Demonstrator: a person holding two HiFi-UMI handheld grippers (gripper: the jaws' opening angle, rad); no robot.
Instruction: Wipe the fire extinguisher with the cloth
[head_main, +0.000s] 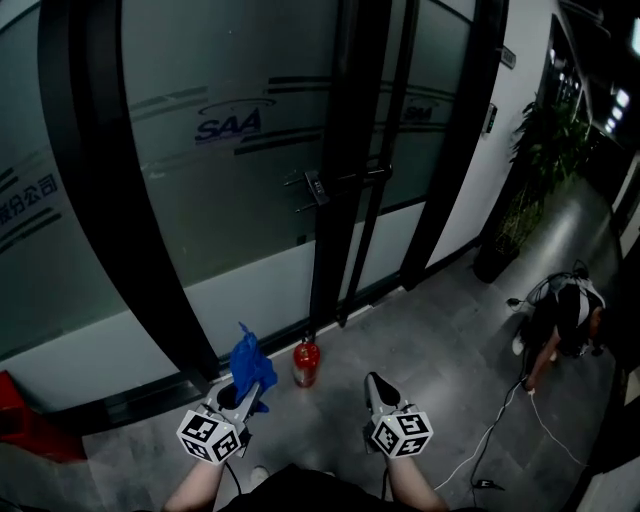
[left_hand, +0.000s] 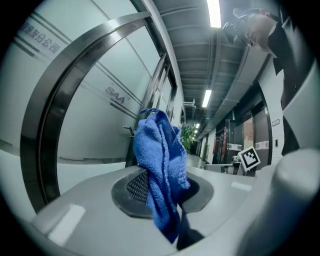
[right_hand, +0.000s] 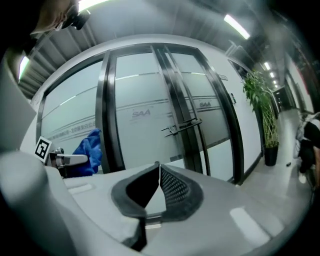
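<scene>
Left hand-held gripper (head_main: 245, 398) holds blue cloth (head_main: 250, 362) near red fire extinguisher (head_main: 306, 364).

cloth (head_main: 248, 360) in left gripper (head_main: 250, 396) jaws | fire extinguisher (head_main: 306, 364) just right, before door (head_main: 335, 200) | right gripper (head_main: 375, 381) further right

Two tongs show at the bottom of the head view: the left tongs (head_main: 245, 396) and the right tongs (head_main: 378, 384). Each carries one marker cube, so there are two in all, the left cube (head_main: 211, 435) and the right cube (head_main: 401, 433). There is one blue cloth (head_main: 250, 362) and one red fire extinguisher (head_main: 306, 364), both at lower centre. One potted plant (head_main: 530, 190) stands at the upper right, and one person (head_main: 565, 310) crouches at the right edge. One red object (head_main: 25, 420) sits in the lower left corner, partly cut off. How many cables (head_main: 495, 425) lie on the floor at lower right cannot be counted.
</scene>
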